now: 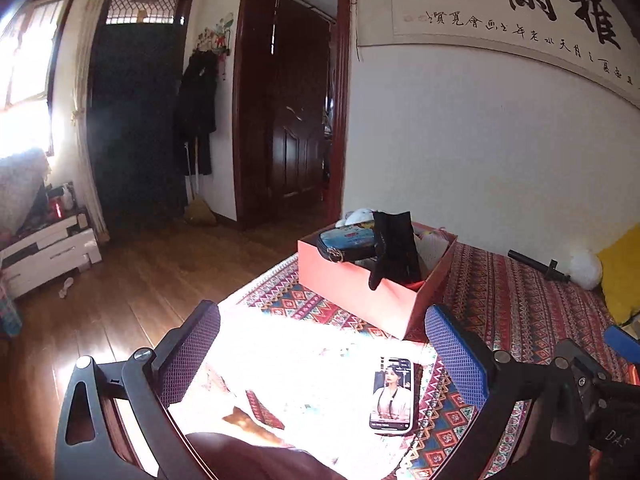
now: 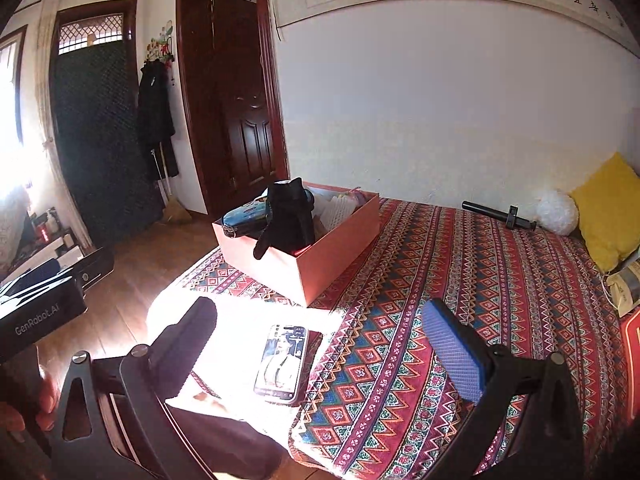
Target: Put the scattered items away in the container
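Observation:
An orange box [image 1: 360, 292] [image 2: 332, 252] stands on the patterned bedcover [image 1: 520, 304] [image 2: 440, 280]. A black glove [image 1: 394, 248] [image 2: 288, 216] hangs over its near wall, beside a blue pouch [image 1: 348, 244] [image 2: 244, 216] and pale items. A phone [image 1: 392, 396] [image 2: 282, 362] with a lit screen lies flat on the cover, nearer than the box. My left gripper [image 1: 320, 344] is open, back from the box, with nothing between its fingers. My right gripper [image 2: 324, 344] also stands wide open and empty, and the phone shows through the gap below.
A black rod [image 1: 538, 264] [image 2: 496, 212], a white fluffy ball [image 1: 584, 264] [image 2: 556, 212] and a yellow pillow [image 1: 624, 276] [image 2: 608, 208] lie by the wall on the right. The bed's edge drops to a wooden floor [image 1: 132, 288] on the left. Doors stand beyond.

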`<action>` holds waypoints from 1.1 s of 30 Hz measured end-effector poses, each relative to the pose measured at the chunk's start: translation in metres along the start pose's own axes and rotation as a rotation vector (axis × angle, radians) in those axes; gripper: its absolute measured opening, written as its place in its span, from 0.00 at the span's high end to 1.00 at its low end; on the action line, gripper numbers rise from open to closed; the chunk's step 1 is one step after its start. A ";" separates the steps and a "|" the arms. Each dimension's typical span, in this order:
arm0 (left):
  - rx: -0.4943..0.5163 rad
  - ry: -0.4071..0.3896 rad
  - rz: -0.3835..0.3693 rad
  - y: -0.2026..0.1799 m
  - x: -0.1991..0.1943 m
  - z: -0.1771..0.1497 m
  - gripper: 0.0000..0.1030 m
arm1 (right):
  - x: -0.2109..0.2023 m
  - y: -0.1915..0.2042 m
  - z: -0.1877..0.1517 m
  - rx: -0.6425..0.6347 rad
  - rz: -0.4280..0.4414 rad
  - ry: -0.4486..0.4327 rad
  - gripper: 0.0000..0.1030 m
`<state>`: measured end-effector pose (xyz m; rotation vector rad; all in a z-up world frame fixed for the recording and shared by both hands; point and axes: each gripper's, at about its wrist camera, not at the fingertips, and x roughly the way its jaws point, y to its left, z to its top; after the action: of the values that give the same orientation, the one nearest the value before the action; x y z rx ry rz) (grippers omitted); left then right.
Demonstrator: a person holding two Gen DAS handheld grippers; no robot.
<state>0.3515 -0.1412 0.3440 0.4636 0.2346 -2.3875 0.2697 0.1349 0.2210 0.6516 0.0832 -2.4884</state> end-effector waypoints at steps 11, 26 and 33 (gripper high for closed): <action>-0.009 -0.038 0.027 0.003 -0.024 -0.003 0.00 | -0.003 0.022 -0.007 -0.047 0.010 0.018 0.01; -0.004 -0.034 0.015 -0.003 -0.034 -0.005 0.00 | -0.004 0.030 -0.009 -0.053 0.007 0.034 0.01; 0.002 -0.034 0.018 -0.006 -0.034 -0.007 0.00 | -0.004 0.030 -0.010 -0.055 0.005 0.039 0.01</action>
<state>0.3734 -0.1141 0.3515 0.4243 0.2127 -2.3759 0.2925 0.1136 0.2162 0.6769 0.1635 -2.4604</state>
